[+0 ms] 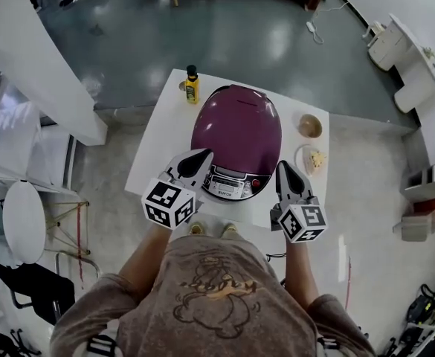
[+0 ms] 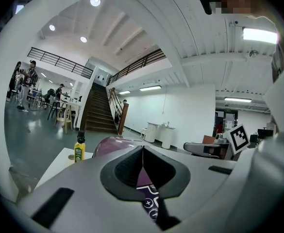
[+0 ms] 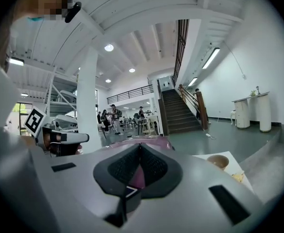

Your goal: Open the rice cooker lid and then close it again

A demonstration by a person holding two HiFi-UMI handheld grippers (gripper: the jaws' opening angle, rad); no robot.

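Editor: Cooker location at the moment of the shot?

Photographer: The purple rice cooker (image 1: pixel 236 129) sat in the middle of a white table (image 1: pixel 154 151). Its lid (image 1: pixel 236 114) was down and its control panel (image 1: pixel 230 184) faced the person (image 1: pixel 217 303).

Editor: And the grippers?

Photographer: Both were held at the cooker's near edge, one on each side of the panel. The left gripper (image 1: pixel 201 156) had its jaws together with nothing between them. Its tip was just beside the front left of the cooker, though I could not tell whether it touched. The right gripper (image 1: pixel 282 167) was likewise closed and empty, close by the front right.

Editor: Anything else on the table?

Photographer: A yellow bottle (image 1: pixel 192 85) with a dark cap stood upright at the far left corner. To the cooker's right were a small bowl (image 1: pixel 310 126) and, nearer the person, a plate (image 1: pixel 315 159) with some pale food.
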